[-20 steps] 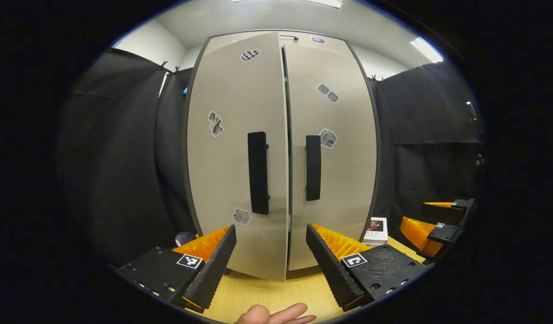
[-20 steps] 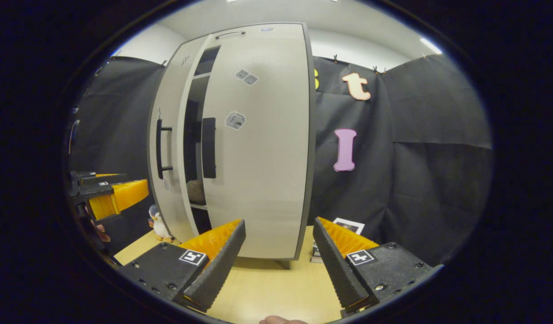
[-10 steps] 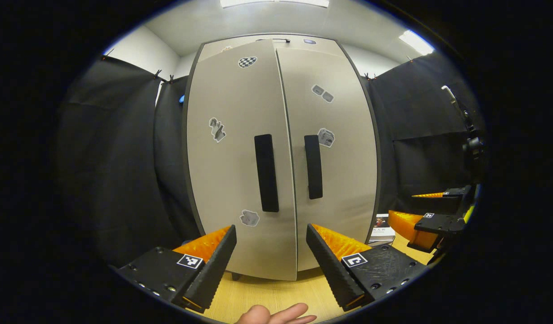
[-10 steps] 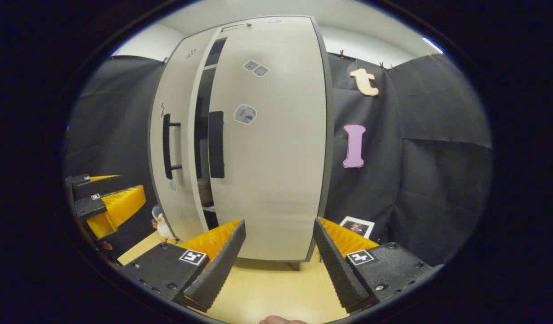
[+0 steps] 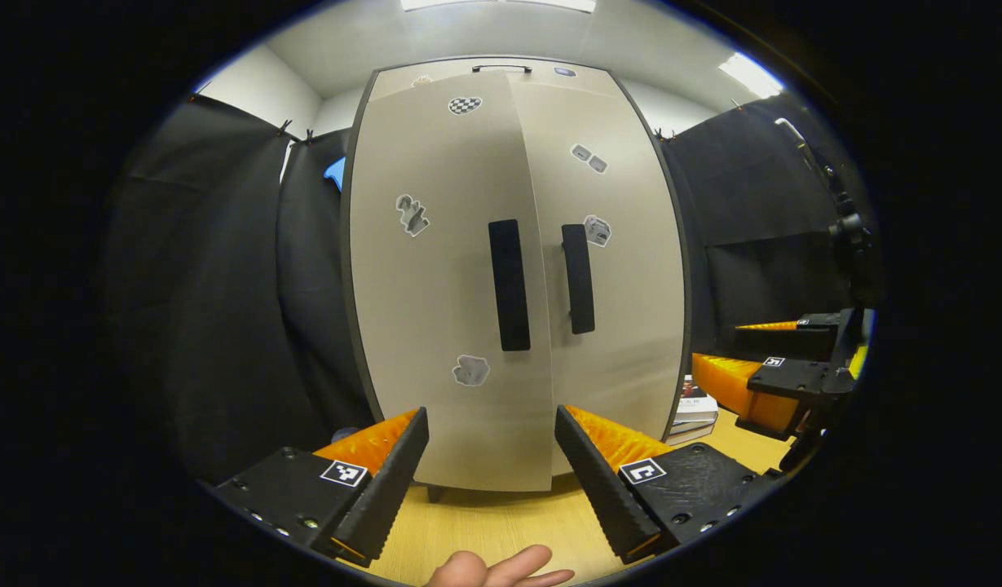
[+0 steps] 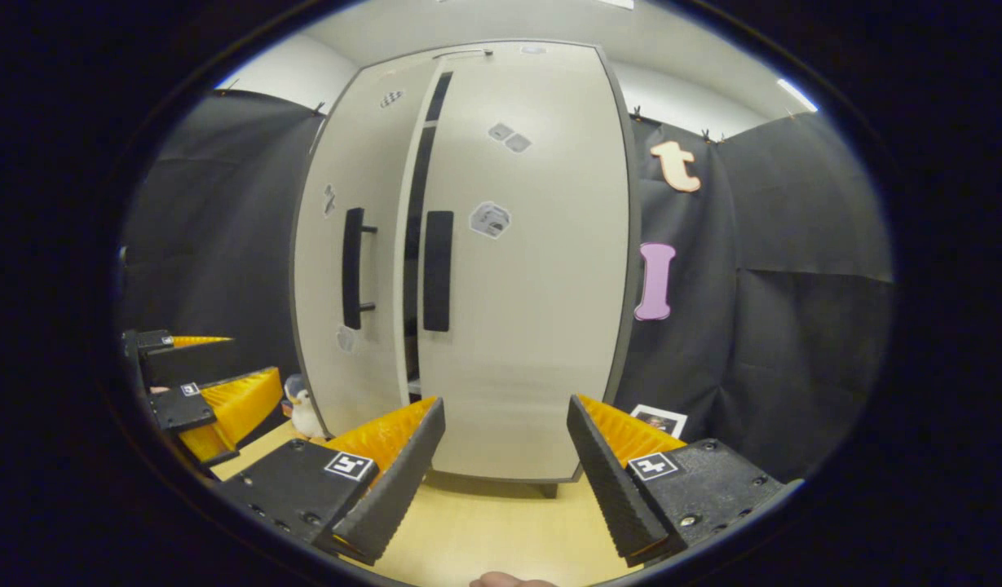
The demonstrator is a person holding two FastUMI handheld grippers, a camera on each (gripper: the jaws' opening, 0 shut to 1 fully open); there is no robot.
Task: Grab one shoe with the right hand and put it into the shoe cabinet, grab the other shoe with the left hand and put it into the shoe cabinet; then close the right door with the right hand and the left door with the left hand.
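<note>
Left gripper view first: your left door (image 5: pixel 443 277) has swung in a lot compared with a second ago. It was standing clearly proud of the right door (image 5: pixel 623 261) then; now its edge overlaps the seam and the two black handles (image 5: pixel 509 284) sit close side by side. Your left gripper (image 5: pixel 491 465) has its fingers spread wide, nothing between them, hovering low over the wooden tabletop (image 5: pixel 501 526) in front of the cabinet's bottom edge and aimed straight at the doors. A fingertip (image 5: pixel 501 567) of yours peeks in at the bottom. The right gripper (image 5: pixel 774 383) hangs off near the table's right edge, close to a stack of books (image 5: pixel 696 408).

Right gripper view: the gap between the doors has narrowed to a dark slit (image 6: pixel 415 244), and you can't see the shoes through it any more, so I'd guess both are inside on the shelves. The left door isn't flush yet, so it probably needs one more nudge. Right gripper (image 6: pixel 505 473) is also spread open and empty, held level above the table, facing the right door. Little penguin toy (image 6: pixel 305 408) stands by the cabinet's left corner.
</note>
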